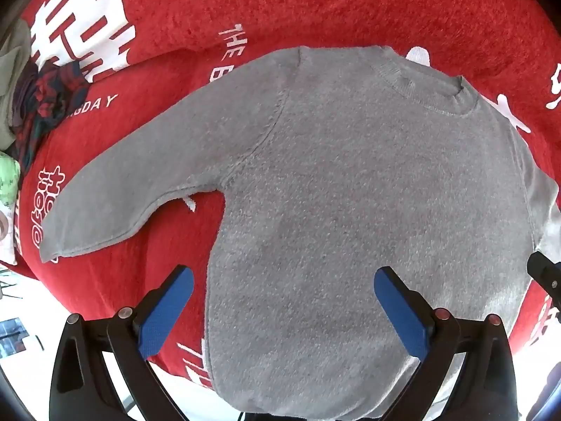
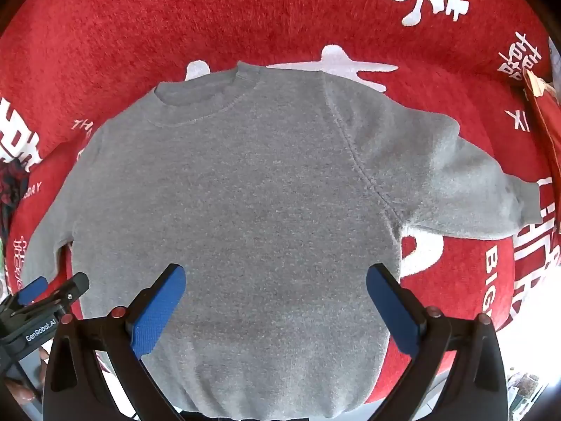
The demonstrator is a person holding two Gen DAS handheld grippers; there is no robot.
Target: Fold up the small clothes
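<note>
both hand-held grippers wide (nothing held), left [image 1: 283,310], right [image 2: 275,307], grey sweater [image 1: 333,210] flat, plaid clothes [image 1: 45,105] in left view only

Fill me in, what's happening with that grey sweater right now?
A person holds two grippers above a grey sweater that is spread flat, both sleeves out, on a red blanket with white lettering. The left gripper and the right gripper both hang open over its lower half, gripping nothing. No fold has been made yet. A bundle of other clothes sits off to one side.

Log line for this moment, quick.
stage: pre-fold | sweater: flat on red blanket | left gripper: open, above | right gripper: open, above
</note>
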